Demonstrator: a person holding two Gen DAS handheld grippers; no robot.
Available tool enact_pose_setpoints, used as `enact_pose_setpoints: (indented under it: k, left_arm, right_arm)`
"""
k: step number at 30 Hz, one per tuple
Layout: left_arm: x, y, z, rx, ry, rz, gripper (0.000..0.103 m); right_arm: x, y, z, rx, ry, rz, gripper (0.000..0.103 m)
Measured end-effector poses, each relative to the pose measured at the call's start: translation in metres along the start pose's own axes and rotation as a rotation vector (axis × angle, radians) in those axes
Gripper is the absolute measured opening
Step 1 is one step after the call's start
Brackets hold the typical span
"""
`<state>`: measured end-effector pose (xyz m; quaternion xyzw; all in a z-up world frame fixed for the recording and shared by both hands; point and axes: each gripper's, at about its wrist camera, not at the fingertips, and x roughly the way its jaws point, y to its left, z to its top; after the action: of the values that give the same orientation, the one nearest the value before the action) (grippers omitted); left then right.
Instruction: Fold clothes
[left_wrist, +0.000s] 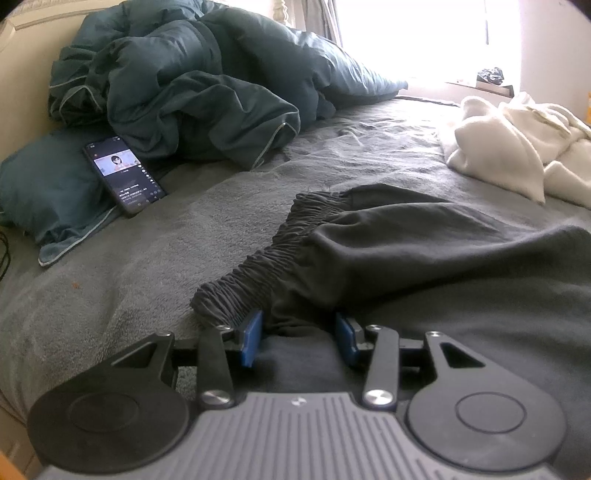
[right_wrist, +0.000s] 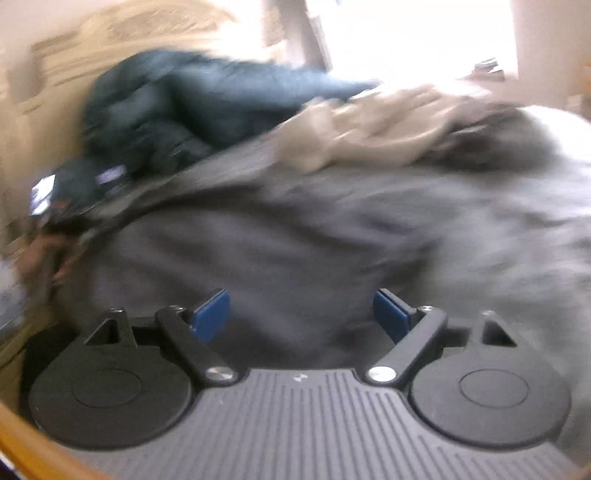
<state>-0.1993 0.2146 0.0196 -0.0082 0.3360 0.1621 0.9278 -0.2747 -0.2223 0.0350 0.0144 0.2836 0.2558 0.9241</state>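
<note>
Our left hand-held gripper (left_wrist: 299, 338) sits partly spread at the elastic waistband of dark pants (left_wrist: 424, 254) lying on the bed (left_wrist: 129, 280); we cannot tell whether its pads pinch it. Our right hand-held gripper (right_wrist: 301, 314) hangs spread over them, nothing pinched.

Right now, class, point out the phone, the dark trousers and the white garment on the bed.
phone (left_wrist: 123, 175): left wrist view, on the middle of its lit screen.
dark trousers (left_wrist: 388, 254): left wrist view, on the fabric just below the gathered waistband.
white garment (left_wrist: 509, 147): left wrist view, on its crumpled middle.
</note>
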Motion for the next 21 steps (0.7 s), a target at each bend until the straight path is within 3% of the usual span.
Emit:
enact_pose_setpoints:
  k: [5,10,13,17,19,21]
  left_arm:
    - [-0.002,0.004,-0.002,-0.01,-0.015,-0.017,0.044]
    - [-0.028,0.023,-0.005,-0.089,-0.038,-0.089,0.051]
    - [-0.055,0.045,-0.013,-0.175,-0.081,-0.159,0.06]
    - [-0.061,0.081,-0.023,-0.339,-0.039,-0.264,0.059]
    - [-0.049,0.101,-0.031,-0.465,-0.007,-0.32,0.055]
    - [-0.039,0.109,-0.036,-0.523,-0.013,-0.358,0.053]
  right_arm:
    - [0.021,0.006,-0.028,-0.104,0.09,-0.033,0.085]
    - [-0.009,-0.022,-0.023,-0.065,0.169,-0.103,0.084]
    - [-0.029,-0.029,-0.009,-0.088,0.156,-0.133,0.085]
    - [-0.012,-0.036,0.046,-0.122,0.056,-0.086,0.085]
    - [0.024,-0.031,0.086,-0.124,0.038,-0.007,0.085]
    - [0.073,-0.008,0.127,-0.171,0.035,0.069,0.085]
